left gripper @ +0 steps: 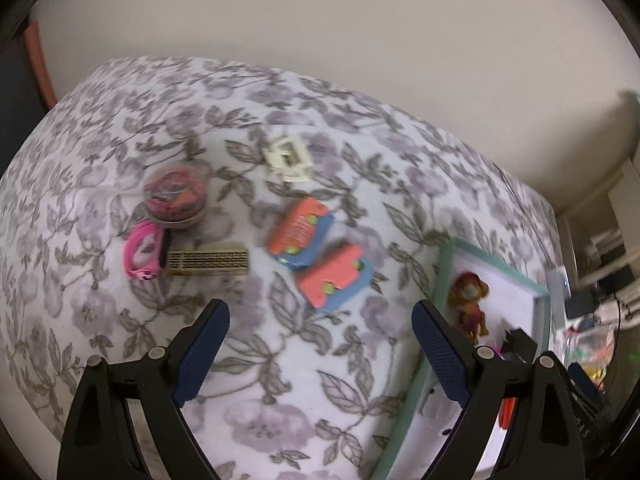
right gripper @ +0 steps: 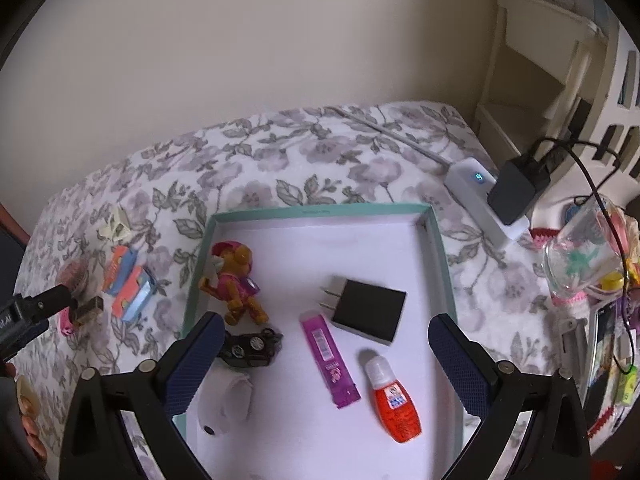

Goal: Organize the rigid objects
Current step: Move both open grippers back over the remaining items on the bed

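Teal tray (right gripper: 438,248) filling up on the bed.
It holds a toy pup (right gripper: 236,280), black charger (right gripper: 370,306), orange bottle (right gripper: 396,408); my right claw (right gripper: 326,360) and left claw (left gripper: 320,344) both spread wide, empty.

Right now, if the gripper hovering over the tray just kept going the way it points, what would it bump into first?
Probably the purple sachet lying flat in the tray, midway ahead of the open right gripper; depth is hard to judge.

From my remote seat I see a plain cream wall (right gripper: 248,60) behind a surface draped in a grey floral cloth (left gripper: 280,380), with cream shelving (right gripper: 552,80) at the right and a white power strip (right gripper: 486,204) glowing blue.
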The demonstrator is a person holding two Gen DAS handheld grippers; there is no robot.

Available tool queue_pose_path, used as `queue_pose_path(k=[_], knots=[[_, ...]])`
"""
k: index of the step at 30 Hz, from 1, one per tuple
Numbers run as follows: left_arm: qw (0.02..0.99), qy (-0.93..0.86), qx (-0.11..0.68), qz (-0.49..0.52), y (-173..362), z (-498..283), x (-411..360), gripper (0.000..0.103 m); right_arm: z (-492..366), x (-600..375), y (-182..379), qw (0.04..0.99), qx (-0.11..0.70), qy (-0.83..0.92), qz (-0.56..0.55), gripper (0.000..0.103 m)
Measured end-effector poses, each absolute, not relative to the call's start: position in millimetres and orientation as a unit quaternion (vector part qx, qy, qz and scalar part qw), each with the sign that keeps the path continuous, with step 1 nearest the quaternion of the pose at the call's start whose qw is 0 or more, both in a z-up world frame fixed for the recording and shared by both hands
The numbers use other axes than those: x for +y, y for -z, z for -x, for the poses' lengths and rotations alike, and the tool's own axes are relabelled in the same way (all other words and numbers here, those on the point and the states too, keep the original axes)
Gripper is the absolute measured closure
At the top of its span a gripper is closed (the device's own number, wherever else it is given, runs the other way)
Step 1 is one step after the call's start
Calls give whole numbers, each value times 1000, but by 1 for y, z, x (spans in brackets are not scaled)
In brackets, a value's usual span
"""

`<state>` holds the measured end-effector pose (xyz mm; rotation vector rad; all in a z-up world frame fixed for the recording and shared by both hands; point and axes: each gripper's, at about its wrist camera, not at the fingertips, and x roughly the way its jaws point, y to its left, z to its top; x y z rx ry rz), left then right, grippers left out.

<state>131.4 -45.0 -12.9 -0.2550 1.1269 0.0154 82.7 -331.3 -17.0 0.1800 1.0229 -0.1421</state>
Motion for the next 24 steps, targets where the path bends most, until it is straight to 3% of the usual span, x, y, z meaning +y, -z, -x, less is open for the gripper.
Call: queue_pose_path(k=[14,24], knots=[[835,-116,508,177,5,-133,67,10,-94,-252,-22,910,403,-26,-95,0],[816,-174,508,212,17,-134,129,10,-110,-185,-10,900,422,-92,-58,0]])
